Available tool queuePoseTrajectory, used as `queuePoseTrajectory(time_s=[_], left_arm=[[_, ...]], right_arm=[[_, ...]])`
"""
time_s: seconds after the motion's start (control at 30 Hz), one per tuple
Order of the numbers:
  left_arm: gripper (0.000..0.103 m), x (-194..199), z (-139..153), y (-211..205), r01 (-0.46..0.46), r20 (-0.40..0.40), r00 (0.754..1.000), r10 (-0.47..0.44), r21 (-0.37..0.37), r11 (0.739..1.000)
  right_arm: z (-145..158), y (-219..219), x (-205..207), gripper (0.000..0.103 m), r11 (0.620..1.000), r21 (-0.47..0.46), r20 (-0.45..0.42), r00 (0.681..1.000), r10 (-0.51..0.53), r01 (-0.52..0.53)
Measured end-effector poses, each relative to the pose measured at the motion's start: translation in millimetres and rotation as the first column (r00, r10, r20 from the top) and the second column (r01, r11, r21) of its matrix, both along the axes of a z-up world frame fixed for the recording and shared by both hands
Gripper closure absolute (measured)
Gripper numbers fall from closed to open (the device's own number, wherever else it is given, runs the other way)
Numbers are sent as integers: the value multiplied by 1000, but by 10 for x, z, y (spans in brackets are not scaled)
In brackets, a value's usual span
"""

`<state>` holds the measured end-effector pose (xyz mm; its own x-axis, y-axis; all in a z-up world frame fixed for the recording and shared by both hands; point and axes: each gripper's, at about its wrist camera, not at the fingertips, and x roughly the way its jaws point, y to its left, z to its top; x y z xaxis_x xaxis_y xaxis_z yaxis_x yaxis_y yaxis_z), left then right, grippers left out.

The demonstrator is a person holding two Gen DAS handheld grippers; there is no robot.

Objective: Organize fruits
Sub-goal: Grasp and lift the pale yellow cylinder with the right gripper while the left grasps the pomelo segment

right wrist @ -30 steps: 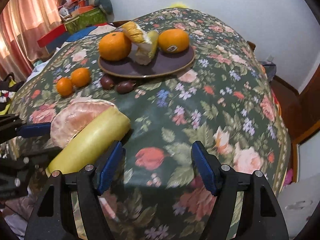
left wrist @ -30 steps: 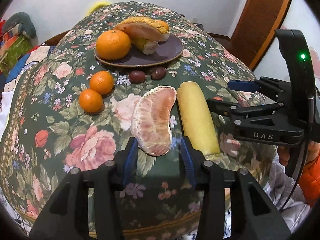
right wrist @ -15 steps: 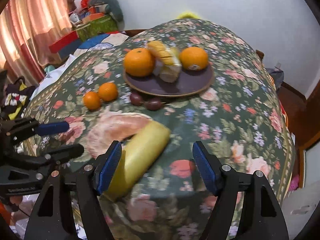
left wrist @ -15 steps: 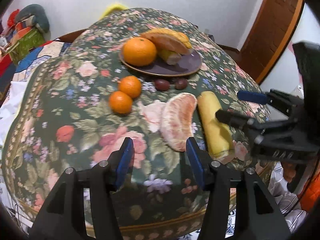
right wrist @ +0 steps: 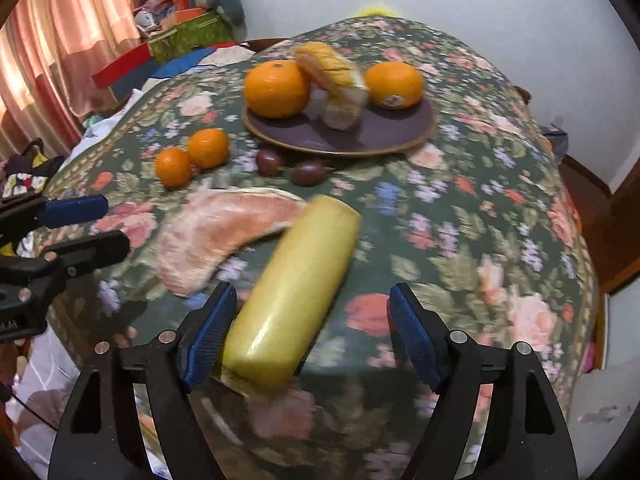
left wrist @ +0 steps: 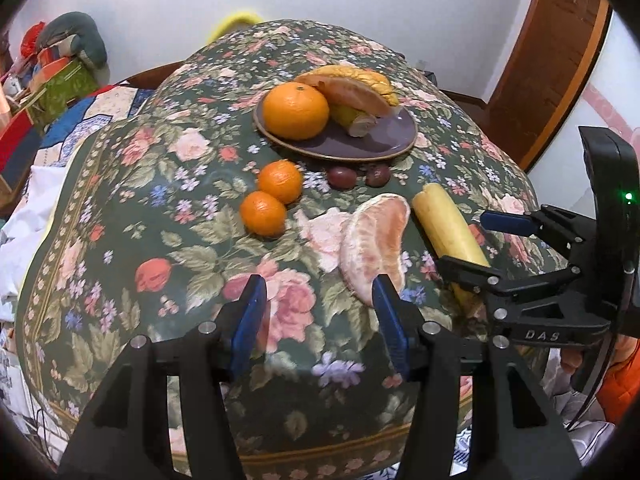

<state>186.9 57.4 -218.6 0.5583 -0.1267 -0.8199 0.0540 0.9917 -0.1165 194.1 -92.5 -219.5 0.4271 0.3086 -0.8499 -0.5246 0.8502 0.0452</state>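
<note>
A purple plate (left wrist: 384, 140) (right wrist: 400, 128) at the back of the floral table holds a big orange (left wrist: 295, 111), a pomelo wedge with rind (left wrist: 352, 88) and, in the right wrist view, a second orange (right wrist: 394, 85). Two small tangerines (left wrist: 272, 198), two dark round fruits (left wrist: 358, 176), a peeled pomelo segment (left wrist: 376, 240) (right wrist: 216, 232) and a yellow rind piece (left wrist: 444, 224) (right wrist: 296, 292) lie in front. My left gripper (left wrist: 318, 316) is open, just short of the segment. My right gripper (right wrist: 310, 328) is open around the yellow piece's near end.
The table's front edge runs just below both grippers. A bed with boxes and cushions (left wrist: 60, 76) stands to the left, curtains (right wrist: 48, 60) beyond it. A wooden door (left wrist: 548, 52) is at the right.
My left gripper has pulled back and left off the pomelo segment, which it straddled before. My right gripper has swung left, so the yellow piece now lies between its fingers.
</note>
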Motion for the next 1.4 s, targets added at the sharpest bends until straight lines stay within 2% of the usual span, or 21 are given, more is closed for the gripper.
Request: queuePoseTrajectory(time_s=[0.03,0.1,0.17,0.47,0.77,1.03,1.13,1.4], left_arm=[[48,22,-4,-26,6,-1,1000,-6,1,1000],[48,78,-20,-86,19,-6,1000,-19,4,1000],[48,145,-51,-153,34,-14,999,-34,10,999],[48,432,-201,-358,84,-55,995,-83,28,996],[48,620,-328,-433,107,-86,991,-103,43,993],[49,713,-361,-446,104,-77,992,-101,39,994],[55,726,-355,-445,101,-73,993,-98,36,994],[57,658,-265,-454,95,-53,994,-93,47,994]], right_arm=[[-2,-38,17,29,1000,-4,-1,1000,-5,5],[-29,-153,60,40,1000,-16,-8,1000,-20,19],[-32,-229,104,46,1000,2,-27,999,-29,29],[36,-153,269,47,999,51,-12,1000,10,-10],[-46,-73,362,66,994,101,-47,998,52,-47],[-42,-192,400,68,990,141,-53,998,29,-22],[-25,-228,396,68,991,137,-43,999,10,-4],[79,-365,409,68,986,159,-25,999,-39,42]])
